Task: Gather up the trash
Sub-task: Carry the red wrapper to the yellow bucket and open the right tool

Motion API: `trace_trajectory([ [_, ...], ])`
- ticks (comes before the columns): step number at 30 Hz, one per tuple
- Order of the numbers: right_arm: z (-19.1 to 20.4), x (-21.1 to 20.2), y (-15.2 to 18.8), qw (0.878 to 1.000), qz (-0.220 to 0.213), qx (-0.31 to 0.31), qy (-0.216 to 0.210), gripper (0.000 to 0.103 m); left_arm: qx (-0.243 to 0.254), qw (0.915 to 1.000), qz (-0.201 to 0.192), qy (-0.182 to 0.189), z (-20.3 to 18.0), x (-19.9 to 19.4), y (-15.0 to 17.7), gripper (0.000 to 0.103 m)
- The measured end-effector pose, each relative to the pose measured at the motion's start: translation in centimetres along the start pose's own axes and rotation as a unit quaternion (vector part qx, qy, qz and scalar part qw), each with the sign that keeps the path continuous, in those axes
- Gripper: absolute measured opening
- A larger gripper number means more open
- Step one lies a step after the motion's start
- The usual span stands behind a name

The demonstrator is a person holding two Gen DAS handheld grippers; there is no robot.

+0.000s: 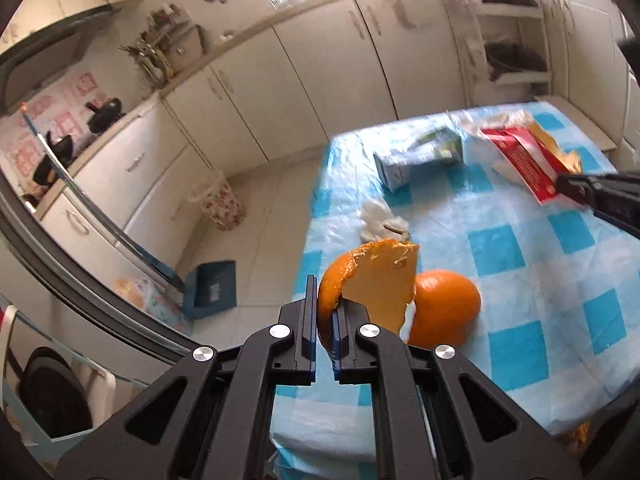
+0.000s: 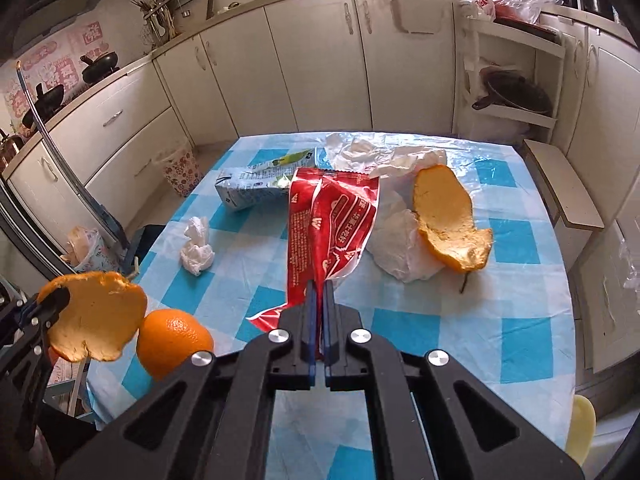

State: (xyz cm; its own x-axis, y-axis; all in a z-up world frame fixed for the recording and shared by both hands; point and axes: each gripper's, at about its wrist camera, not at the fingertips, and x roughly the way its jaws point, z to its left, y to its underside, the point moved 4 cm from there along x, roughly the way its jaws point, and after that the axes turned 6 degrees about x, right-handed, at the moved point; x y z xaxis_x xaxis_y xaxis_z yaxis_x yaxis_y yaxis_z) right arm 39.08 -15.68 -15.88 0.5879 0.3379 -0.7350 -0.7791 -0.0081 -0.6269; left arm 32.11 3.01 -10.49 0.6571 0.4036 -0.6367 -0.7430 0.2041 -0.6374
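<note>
The left gripper (image 1: 324, 312) is clamped on a peel (image 1: 372, 280) lifted off the table (image 1: 560, 280) for disposal, the right gripper (image 2: 319, 300) is pinched on a red wrapper (image 2: 332, 220), while carton (image 2: 256, 192) and tissues (image 2: 197, 246) are left lying beyond.

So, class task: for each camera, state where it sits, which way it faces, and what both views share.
Left wrist: rides the left tool, facing along the blue-checked table toward the cream cabinets; its tool pinches a curved orange peel.
Right wrist: rides the right tool, facing across the table; its tool grips a red plastic wrapper.
Shared: whole orange, milk carton, crumpled white tissue.
</note>
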Motion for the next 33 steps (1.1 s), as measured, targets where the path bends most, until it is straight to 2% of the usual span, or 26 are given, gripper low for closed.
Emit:
trace_trajectory([
  [3, -1.0, -1.3, 0.4, 1.000, -0.005, 0.010, -0.002, 0.003, -0.042, 0.9970, -0.062, 0.019, 1.3, -2.5, -0.8, 0.005],
  [5, -1.8, -2.0, 0.6, 1.000, -0.007, 0.019, -0.005, 0.003, -0.067, 0.9931, -0.084, 0.047, 1.8, -3.5, -1.0, 0.006],
  [9, -3.1, -3.9, 1.4, 1.000, -0.015, 0.028, -0.001, 0.003, -0.128, 0.9760, -0.076, 0.159, 2.4, -3.9, -0.5, 0.005],
  [11, -3.5, -4.8, 1.9, 0.999, -0.018, 0.028, 0.002, 0.003, -0.139, 0.9685, -0.067, 0.196, 2.0, -3.8, -0.1, 0.005],
  [16, -5.0, -6.8, 3.2, 0.999, -0.022, 0.020, 0.023, 0.003, -0.116, 0.9700, -0.057, 0.206, -1.0, -3.8, 0.0, 0.006],
  [20, -7.8, -7.9, 4.2, 0.998, -0.020, 0.032, 0.048, 0.003, -0.088, 0.9715, -0.046, 0.215, -4.9, -4.0, -0.4, 0.006],
  [28, -17.0, -10.9, 7.0, 0.989, -0.018, 0.098, 0.112, 0.003, -0.017, 0.9719, -0.065, 0.225, -12.5, -6.8, -1.8, 0.006],
  [33, -22.5, -11.3, 9.5, 0.979, 0.015, 0.137, 0.153, 0.003, 0.015, 0.9686, -0.075, 0.237, -16.8, -8.4, -2.4, 0.006],
])
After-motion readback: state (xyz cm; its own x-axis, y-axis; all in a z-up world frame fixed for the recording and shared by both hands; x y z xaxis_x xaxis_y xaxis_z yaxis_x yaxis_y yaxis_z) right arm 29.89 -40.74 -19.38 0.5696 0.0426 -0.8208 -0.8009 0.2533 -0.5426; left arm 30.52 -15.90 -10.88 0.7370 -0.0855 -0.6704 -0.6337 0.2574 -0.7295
